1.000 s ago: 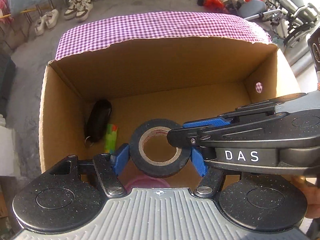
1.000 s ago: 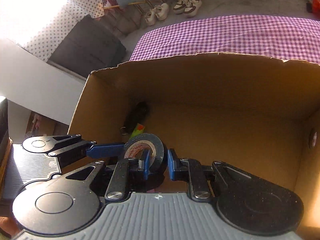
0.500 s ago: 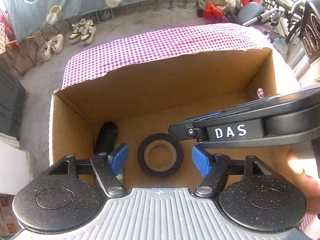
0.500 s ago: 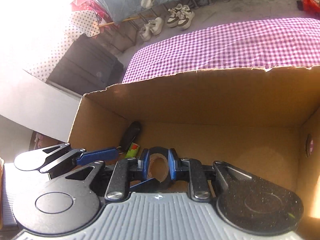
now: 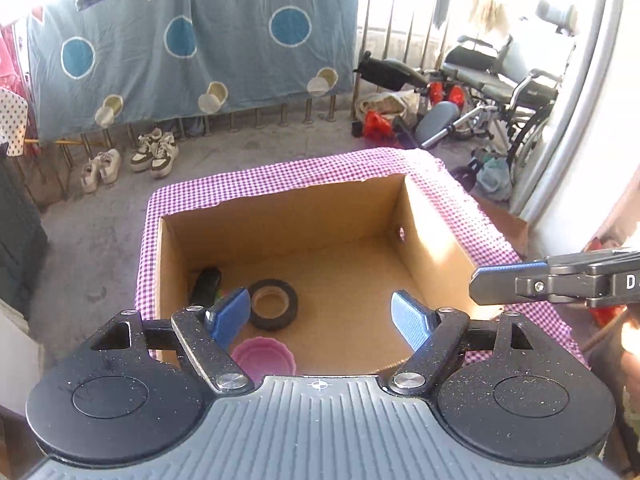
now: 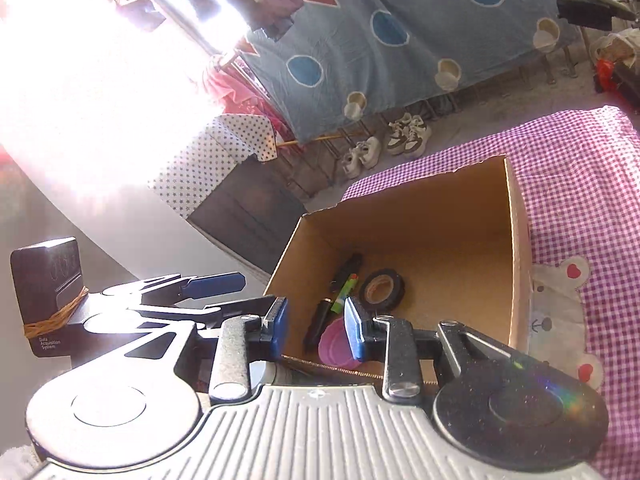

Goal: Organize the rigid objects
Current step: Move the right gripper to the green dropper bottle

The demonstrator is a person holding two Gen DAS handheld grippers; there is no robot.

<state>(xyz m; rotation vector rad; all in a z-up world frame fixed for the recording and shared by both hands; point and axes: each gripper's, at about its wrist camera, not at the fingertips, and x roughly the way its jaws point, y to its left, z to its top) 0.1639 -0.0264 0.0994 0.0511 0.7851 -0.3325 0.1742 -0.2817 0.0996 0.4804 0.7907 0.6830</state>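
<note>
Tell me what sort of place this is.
Probably a home balcony or covered porch: shoes lined up under a railing hung with a blue sheet, a folded wheelchair, and bare concrete floor.

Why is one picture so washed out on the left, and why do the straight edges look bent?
Right wrist view: sunlight blows out the upper left to white, and a rainbow flare sits on the right tool's body. Left wrist view: milder glare at top right; a sun patch falls on the cardboard box wall. Both views: the fisheye lens curves straight edges toward the frame borders.
</note>
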